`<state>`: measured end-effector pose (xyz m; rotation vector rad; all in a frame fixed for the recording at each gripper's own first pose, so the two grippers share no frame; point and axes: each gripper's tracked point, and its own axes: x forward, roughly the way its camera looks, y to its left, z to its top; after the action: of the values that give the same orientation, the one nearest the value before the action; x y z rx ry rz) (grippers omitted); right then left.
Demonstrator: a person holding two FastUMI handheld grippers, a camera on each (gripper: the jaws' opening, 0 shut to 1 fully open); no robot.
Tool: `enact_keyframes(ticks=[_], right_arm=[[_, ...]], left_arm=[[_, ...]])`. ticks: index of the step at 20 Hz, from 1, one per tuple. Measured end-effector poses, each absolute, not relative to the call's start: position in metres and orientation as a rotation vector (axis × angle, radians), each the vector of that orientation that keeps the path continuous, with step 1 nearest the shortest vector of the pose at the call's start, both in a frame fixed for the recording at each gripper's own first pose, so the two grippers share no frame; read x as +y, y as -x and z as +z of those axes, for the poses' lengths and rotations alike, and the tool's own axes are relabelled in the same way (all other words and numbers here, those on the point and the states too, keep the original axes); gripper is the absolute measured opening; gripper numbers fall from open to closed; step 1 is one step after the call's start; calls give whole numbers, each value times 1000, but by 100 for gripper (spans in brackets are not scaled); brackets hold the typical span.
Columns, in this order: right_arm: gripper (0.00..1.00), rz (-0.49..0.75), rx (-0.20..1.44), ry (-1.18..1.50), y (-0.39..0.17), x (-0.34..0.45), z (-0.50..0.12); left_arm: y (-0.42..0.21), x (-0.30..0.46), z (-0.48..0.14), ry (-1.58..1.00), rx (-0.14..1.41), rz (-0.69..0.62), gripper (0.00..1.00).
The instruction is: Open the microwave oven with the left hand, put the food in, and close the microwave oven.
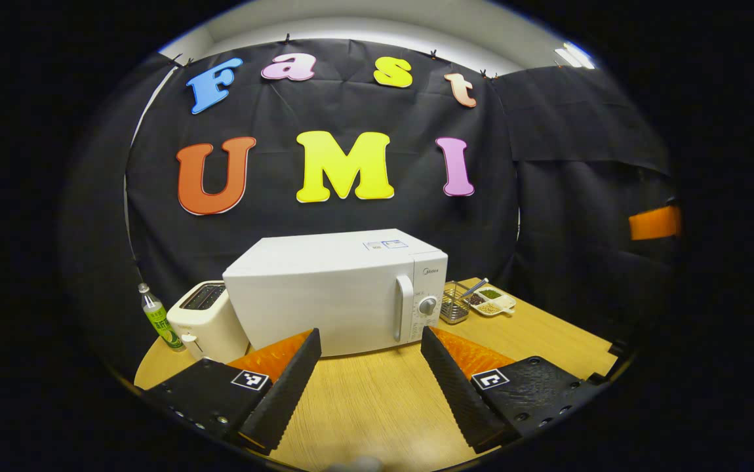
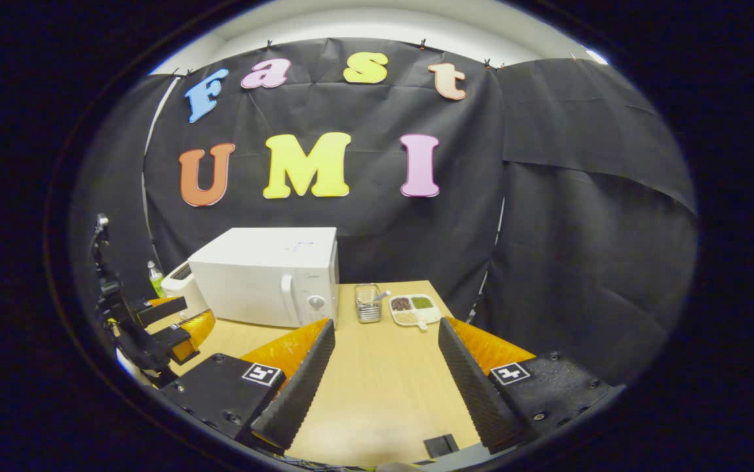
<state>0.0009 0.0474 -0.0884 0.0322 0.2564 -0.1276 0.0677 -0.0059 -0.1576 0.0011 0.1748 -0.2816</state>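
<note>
A white toaster (image 1: 206, 321) on the wooden table (image 1: 377, 400), a green bottle (image 1: 159, 318) beside it, a wire basket (image 1: 454, 307) further right

bare table (image 1: 377, 400) before microwave (image 1: 324, 308), toaster (image 1: 206, 321) beside

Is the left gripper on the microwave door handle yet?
Apart. In the left gripper view, bare tabletop separates the open left gripper from the microwave's handle.

Right hand-held gripper (image 2: 382, 367) held wide open above the wooden surface (image 2: 383, 387), closed white microwave oven (image 2: 265, 275) ahead left, food tray (image 2: 414, 309) beside a wire basket (image 2: 368, 303), left hand-held gripper (image 2: 170, 324) seen at far left.
</note>
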Motion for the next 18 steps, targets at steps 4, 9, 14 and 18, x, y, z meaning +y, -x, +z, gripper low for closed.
enact_keyframes(ticks=[4, 9, 14, 18], right_arm=[[100, -49, 206, -37, -18, 79, -75], [100, 1, 133, -57, -30, 98, -50], [92, 21, 88, -52, -28, 103, -31], [92, 17, 70, -41, -26, 98, -24]], left_arm=[[-36, 30, -98, 37, 111, -201, 96], [-11, 61, -53, 49, 89, -113, 95], [-6, 88, -33, 22, 83, 21, 86], [-5, 82, -30, 24, 81, 4, 93]])
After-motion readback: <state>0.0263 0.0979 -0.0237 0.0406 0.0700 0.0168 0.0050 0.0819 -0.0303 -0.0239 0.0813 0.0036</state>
